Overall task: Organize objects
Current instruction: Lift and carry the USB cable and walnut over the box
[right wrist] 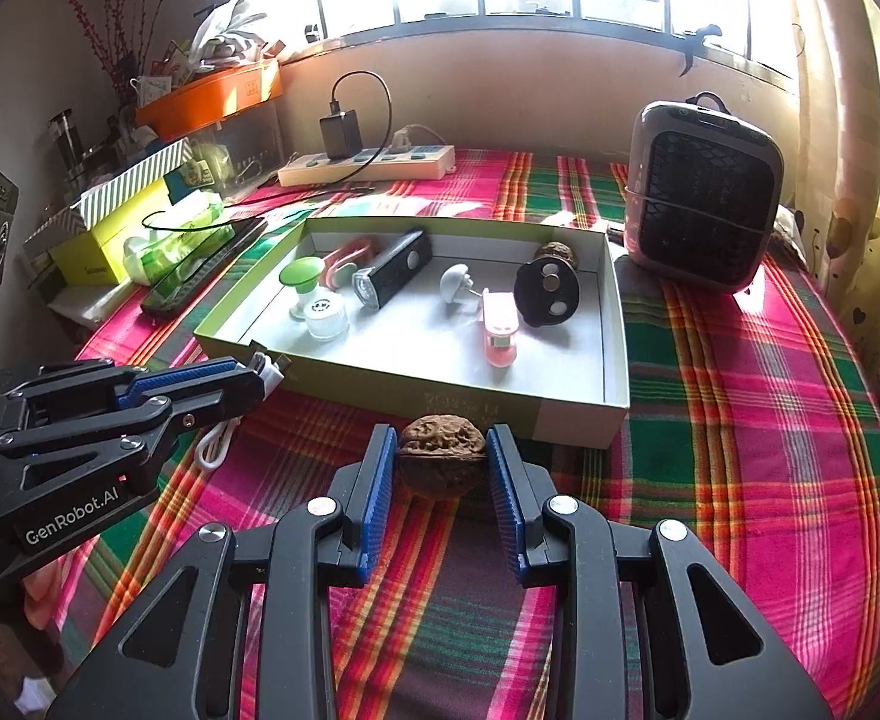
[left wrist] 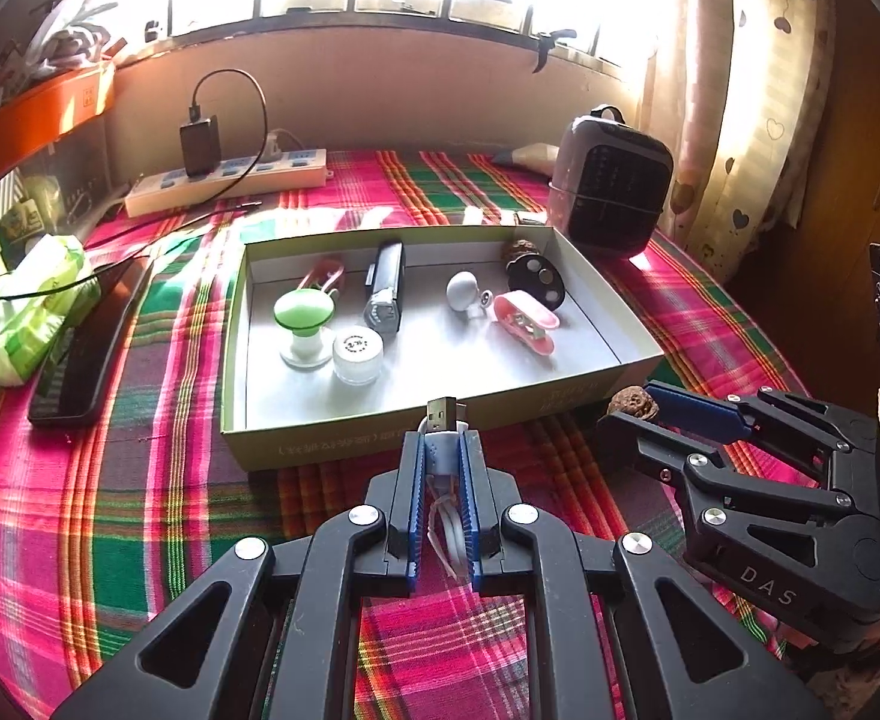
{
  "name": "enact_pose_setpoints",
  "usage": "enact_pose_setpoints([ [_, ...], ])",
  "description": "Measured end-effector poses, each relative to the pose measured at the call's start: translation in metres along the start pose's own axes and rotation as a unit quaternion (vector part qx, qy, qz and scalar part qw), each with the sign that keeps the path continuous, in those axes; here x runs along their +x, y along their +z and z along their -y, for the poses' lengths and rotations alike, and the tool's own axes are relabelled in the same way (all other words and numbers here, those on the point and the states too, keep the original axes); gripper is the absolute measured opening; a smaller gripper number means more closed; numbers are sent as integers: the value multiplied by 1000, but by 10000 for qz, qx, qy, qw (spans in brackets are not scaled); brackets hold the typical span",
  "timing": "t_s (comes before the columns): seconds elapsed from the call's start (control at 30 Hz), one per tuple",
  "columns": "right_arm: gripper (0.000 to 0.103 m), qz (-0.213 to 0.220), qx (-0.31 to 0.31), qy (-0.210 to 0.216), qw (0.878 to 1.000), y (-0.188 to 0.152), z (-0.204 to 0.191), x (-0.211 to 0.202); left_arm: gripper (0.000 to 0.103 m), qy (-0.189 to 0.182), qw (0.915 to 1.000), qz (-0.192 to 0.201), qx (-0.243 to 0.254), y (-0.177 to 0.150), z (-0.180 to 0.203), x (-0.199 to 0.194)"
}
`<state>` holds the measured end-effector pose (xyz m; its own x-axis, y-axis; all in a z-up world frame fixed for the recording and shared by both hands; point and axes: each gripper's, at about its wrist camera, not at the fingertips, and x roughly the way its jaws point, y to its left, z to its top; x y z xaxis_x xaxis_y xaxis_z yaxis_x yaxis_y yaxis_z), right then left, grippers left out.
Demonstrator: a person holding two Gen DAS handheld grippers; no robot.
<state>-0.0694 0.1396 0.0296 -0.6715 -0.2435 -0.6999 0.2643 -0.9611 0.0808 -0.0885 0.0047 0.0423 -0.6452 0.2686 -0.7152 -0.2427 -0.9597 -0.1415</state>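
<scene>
left claw: clamped tight on a floppy, light white USB cable, held at its stiff plug end, just short of the box near edge
right claw: part-open, pinching a hard, bumpy walnut across its middle, looks roll-prone, just before the box's near edge

Walnut between right gripper fingers, just before the box

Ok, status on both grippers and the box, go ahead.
Left gripper shut on white USB cable. Right gripper shut on walnut. Both just short of box, nothing between.
</scene>
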Motion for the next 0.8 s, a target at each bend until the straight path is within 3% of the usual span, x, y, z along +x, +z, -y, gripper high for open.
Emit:
enact_pose_setpoints([
  [0.8,33,-51,114,-296,9995,38,34,33,10,-105,9999,-39,-124,37,0,34],
])
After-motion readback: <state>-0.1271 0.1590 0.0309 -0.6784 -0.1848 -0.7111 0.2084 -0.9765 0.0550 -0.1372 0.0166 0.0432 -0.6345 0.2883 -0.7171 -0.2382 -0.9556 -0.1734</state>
